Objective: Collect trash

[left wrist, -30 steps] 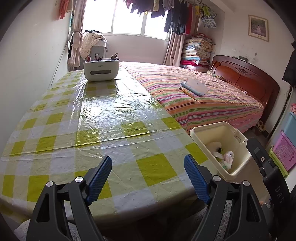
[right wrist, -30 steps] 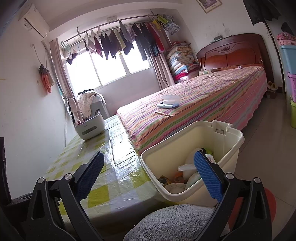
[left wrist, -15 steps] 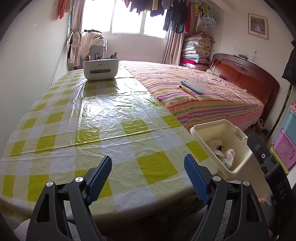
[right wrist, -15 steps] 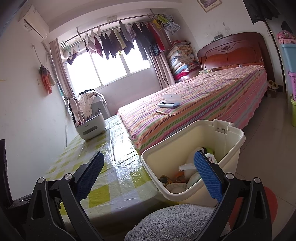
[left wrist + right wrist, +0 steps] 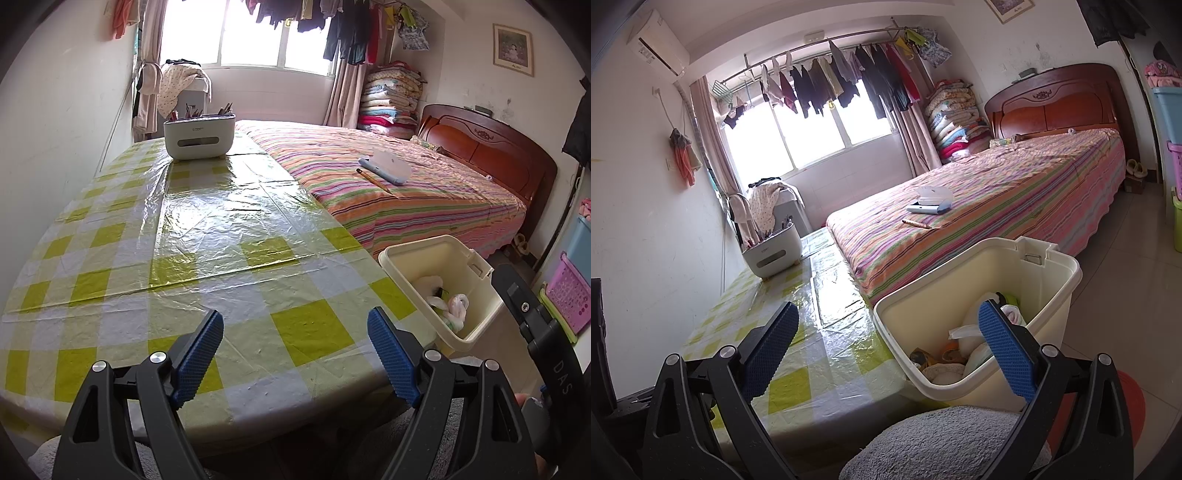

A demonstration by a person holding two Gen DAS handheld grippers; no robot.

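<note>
We hold the left gripper (image 5: 295, 349) low over the near edge of the table (image 5: 110, 236), jaws spread wide and nothing between them, and the checked cloth ahead shows no scrap that we can make out, only the white organiser (image 5: 199, 136) at the far end. Our right gripper (image 5: 886, 347) hangs off the table's right corner, jaws just as wide and empty, with its right pad in front of the cream bin (image 5: 1056, 280) that stands on the floor just beside the table and the bed (image 5: 1015, 184). The trash (image 5: 960, 350) sits down in that bin: crumpled bags and wrappers heaped at the bottom, seen too from the left wrist view. So we judge the collecting is at or near its end, with both grippers resting between picks. On the bed lie a pen (image 5: 372, 180) and a flat blue-and-white case (image 5: 386, 168); whether they count as trash we cannot tell. Next we would scan for leftovers, then reach with either open gripper.
</note>
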